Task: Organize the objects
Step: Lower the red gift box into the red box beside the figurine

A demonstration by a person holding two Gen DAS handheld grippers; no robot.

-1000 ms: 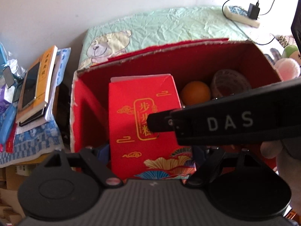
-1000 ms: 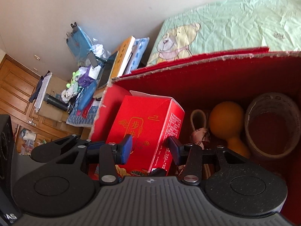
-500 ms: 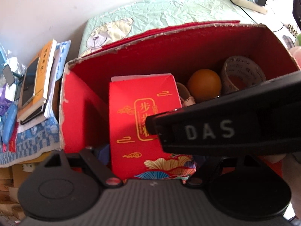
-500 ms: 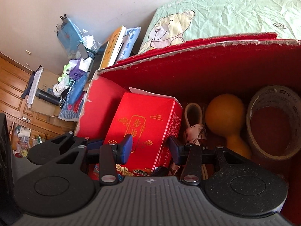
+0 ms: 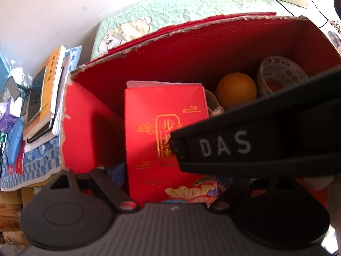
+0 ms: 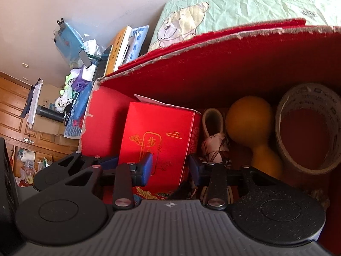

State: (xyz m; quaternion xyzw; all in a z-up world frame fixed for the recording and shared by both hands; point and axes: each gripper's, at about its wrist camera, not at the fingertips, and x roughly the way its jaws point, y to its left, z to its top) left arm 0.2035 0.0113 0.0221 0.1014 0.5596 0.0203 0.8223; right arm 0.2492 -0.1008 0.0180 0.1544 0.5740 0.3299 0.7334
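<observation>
Left wrist view — red carton inside red cardboard box, both my grippers over it.

Item one: the red carton with gold lettering (image 5: 162, 132) stands upright in the left part of the open red cardboard box (image 5: 85, 132). My left gripper (image 5: 170, 179) straddles it low down, blue pads at either side; whether they press on it I cannot tell. The right tool's black body crosses this view. Item two: my right gripper (image 6: 170, 166) sits in front of the same carton (image 6: 157, 134), its jaws closing, the carton's right corner between the blue fingers (image 6: 147, 166), no pressing contact visible. Item three: to the carton's right, an orange gourd-shaped object (image 6: 249, 123), a roll of tape (image 6: 307, 128), a small pale bundle with a loop (image 6: 213, 136). Outside, left: stacked books (image 5: 46, 93).
</observation>
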